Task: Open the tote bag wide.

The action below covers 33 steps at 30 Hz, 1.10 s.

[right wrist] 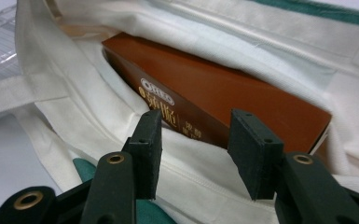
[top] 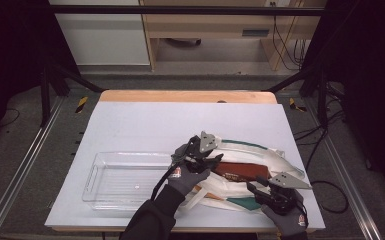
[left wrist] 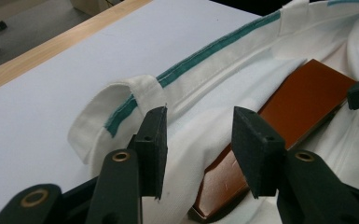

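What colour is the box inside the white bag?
Reddish-brown box with gold lettering, best seen in the right gripper view.

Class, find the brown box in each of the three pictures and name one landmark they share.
High view: brown box lies right of centre, inside the white bag.
Left gripper view: box at right, in the bag mouth.
Right gripper view: box centre, above the tongs.
Shared landmark: the bag's green stripe.

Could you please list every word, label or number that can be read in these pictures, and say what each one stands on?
"OREO", probably, in an oval logo: on the side of the brown box inside the white cloth bag.
Gold characters beside that logo: too blurred to read.
Red and white patch on the left glove: too small to read.
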Motion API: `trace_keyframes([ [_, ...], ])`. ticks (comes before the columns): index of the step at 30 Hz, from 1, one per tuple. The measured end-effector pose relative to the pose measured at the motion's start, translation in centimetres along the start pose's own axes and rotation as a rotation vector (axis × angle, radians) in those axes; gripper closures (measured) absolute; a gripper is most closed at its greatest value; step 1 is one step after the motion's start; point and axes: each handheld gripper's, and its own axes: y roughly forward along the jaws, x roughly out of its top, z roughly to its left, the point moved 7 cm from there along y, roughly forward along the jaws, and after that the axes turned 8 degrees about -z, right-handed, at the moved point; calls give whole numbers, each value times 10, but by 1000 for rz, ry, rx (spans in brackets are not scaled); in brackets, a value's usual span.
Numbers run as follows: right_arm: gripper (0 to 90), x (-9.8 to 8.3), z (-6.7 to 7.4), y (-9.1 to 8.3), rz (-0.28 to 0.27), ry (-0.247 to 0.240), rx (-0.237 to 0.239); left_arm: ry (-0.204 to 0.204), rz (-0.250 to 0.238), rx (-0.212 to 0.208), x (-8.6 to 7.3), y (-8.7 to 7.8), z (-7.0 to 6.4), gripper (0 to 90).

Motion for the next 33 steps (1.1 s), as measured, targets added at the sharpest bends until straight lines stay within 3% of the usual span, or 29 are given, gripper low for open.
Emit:
trace_keyframes([
  [6, 554, -5, 2, 4, 15, -9, 9, 6, 15, -28, -6, 8, -7, 505],
  [10, 554, -5, 3, 5, 14, -17, 9, 14, 68, -16, -21, 18, -5, 492],
  [15, 549, -6, 5, 6, 18, -23, 13, 1, 70, -7, -29, 22, -2, 493],
  [19, 555, -9, 8, 8, 35, -28, 23, -8, 76, 10, -29, 21, 2, 627],
  [24, 651, -16, 10, 9, 82, -24, 33, -35, 94, 33, -27, 19, 7, 830],
  [28, 686, -21, 8, 11, 109, -39, 34, -54, 111, 46, -24, 20, 12, 881],
  [33, 733, -28, 8, 13, 151, -2, 43, -98, 96, 89, -24, 25, 20, 887],
])
